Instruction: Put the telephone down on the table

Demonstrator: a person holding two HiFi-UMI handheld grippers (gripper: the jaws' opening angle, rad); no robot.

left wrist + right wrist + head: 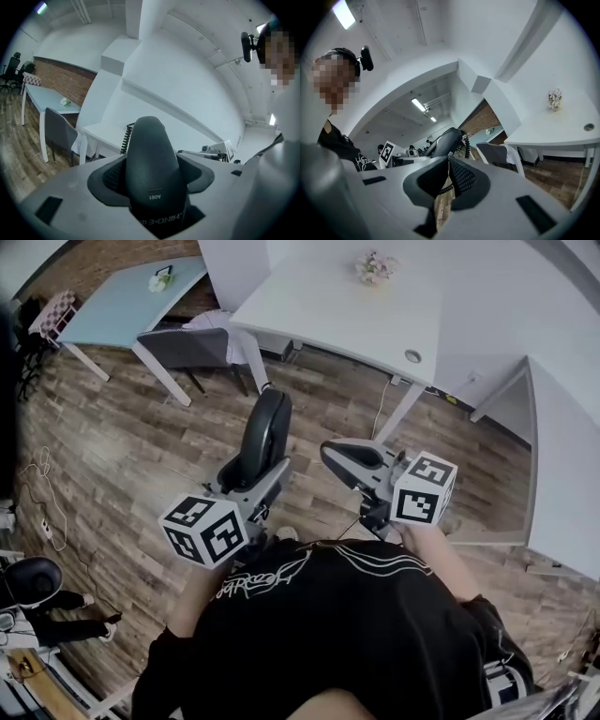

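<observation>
A black telephone handset [263, 435] stands upright in the air over the wooden floor, with my left gripper [251, 482] shut on its lower part. In the left gripper view the handset [151, 154] fills the space between the pads, and its coiled cord [125, 138] hangs behind it. My right gripper [339, 458] hovers just right of the handset, shut with nothing in it. In the right gripper view the handset [444, 140] and cord [465, 146] show beyond the closed jaws of the right gripper [449, 165]. The white table [337, 315] lies ahead, beyond both grippers.
A small flower pot [375, 266] and a round cable hole [412, 356] are on the white table. A grey chair [192, 348] stands at its left end, next to a light blue table [122, 306]. Another white surface [562, 474] runs along the right.
</observation>
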